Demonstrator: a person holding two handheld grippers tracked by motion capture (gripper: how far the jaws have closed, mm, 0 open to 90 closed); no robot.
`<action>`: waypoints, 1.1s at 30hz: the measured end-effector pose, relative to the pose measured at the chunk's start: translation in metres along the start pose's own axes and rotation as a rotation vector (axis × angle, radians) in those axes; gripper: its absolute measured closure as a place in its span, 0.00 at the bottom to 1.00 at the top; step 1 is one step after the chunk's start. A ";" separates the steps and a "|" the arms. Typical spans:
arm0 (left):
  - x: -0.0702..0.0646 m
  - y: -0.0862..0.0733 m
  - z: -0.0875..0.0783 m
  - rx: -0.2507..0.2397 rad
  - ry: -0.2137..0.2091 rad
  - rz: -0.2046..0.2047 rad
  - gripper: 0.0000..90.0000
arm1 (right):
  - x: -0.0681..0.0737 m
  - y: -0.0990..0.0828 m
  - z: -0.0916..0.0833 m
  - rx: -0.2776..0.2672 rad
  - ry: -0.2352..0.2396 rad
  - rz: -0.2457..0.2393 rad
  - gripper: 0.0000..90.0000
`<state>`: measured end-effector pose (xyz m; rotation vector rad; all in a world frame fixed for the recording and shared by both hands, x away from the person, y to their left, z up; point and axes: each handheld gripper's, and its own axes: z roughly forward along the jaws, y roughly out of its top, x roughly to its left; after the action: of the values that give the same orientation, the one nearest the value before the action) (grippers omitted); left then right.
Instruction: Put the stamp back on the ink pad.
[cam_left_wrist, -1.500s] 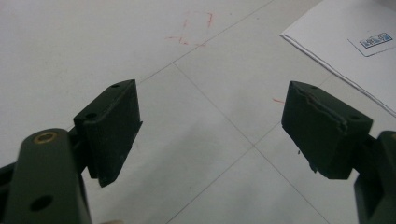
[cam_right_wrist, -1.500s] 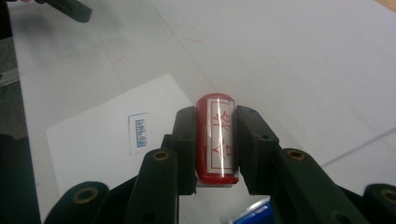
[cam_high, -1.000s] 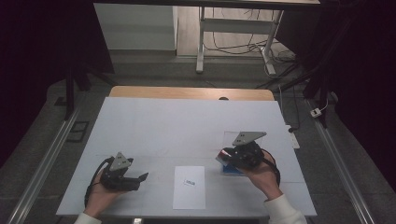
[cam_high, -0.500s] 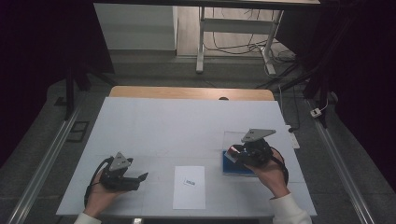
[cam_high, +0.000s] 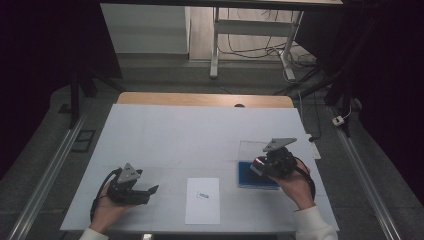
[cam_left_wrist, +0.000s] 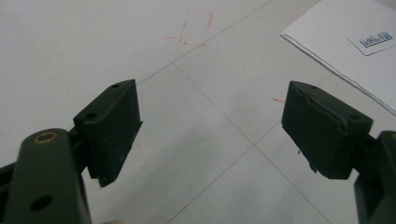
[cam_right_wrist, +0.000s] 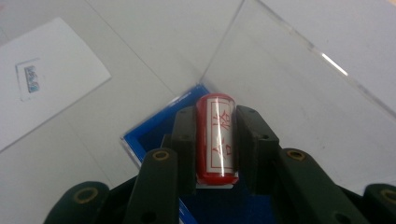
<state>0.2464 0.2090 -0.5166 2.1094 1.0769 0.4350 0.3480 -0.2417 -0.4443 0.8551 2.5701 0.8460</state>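
Observation:
A red cylindrical stamp (cam_right_wrist: 215, 137) with red characters on a white label sits between the jaws of my right gripper (cam_right_wrist: 215, 116), which is shut on it. Below it lies a blue ink pad box (cam_right_wrist: 154, 128) with a clear lid (cam_right_wrist: 289, 79) standing open. From above, the right gripper (cam_high: 260, 169) hovers over the blue box (cam_high: 250, 176) at the table's right. My left gripper (cam_high: 152, 191) rests low at the front left, jaws wide open with nothing between them; its pads (cam_left_wrist: 114, 128) frame bare table. A white paper sheet (cam_high: 202, 200) with a small printed label lies between both hands.
The white table top (cam_high: 190, 135) has faint grid lines and small red marks (cam_left_wrist: 191, 32). A wooden edge (cam_high: 200, 99) runs along the far side. Metal rails, a desk frame and cables stand on the floor beyond.
My right gripper has moved right and slightly down with the stamp, now over the blue box. The left gripper has stayed put.

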 end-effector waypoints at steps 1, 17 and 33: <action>0.000 0.000 0.000 0.000 0.000 0.000 0.22 | -0.001 -0.001 0.001 0.006 -0.002 0.001 0.78; 0.000 0.000 0.000 0.003 -0.002 0.004 0.22 | -0.005 -0.009 0.019 0.075 -0.009 -0.001 0.78; 0.000 -0.001 0.000 0.003 0.001 0.005 0.22 | -0.006 -0.011 0.019 0.071 -0.005 0.002 0.76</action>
<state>0.2461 0.2089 -0.5172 2.1155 1.0733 0.4369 0.3564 -0.2442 -0.4649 0.8785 2.6100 0.7558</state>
